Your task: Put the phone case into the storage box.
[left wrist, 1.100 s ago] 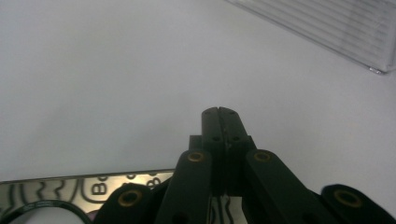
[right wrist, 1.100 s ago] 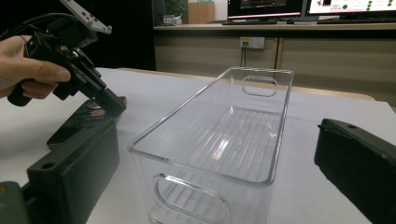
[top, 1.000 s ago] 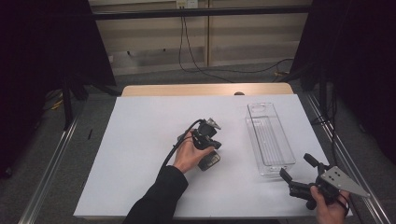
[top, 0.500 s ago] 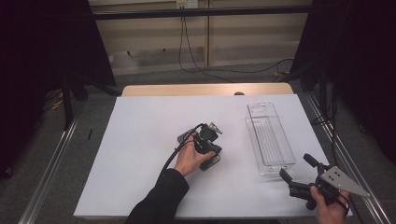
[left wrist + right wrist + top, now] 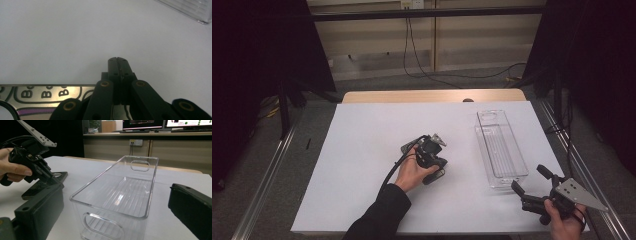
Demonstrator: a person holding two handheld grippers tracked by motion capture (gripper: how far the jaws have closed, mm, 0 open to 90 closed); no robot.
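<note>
My left gripper (image 5: 435,167) is held in a hand at the middle of the white table and points down; its jaws are shut together with nothing visible between the tips (image 5: 117,60). Under and beside it lies a flat dark, shiny packet (image 5: 437,176) (image 5: 37,98) with printed letters. The right gripper view shows this gripper (image 5: 53,181) over the packet (image 5: 37,191). A clear plastic bin (image 5: 484,145) (image 5: 110,211) stands empty at the right. My right gripper (image 5: 528,178) (image 5: 116,192) is open at the bin's near end, apart from it.
The table (image 5: 362,150) is covered with white paper; a wooden strip (image 5: 412,96) runs along its far edge. Metal rails (image 5: 272,170) flank both sides. The left gripper's black cable (image 5: 393,170) trails toward the sleeve. A corner of the bin (image 5: 190,7) lies ahead of the left jaws.
My left gripper has shifted a little toward the near side over the packet. The right gripper and the bin have stayed where they were.
</note>
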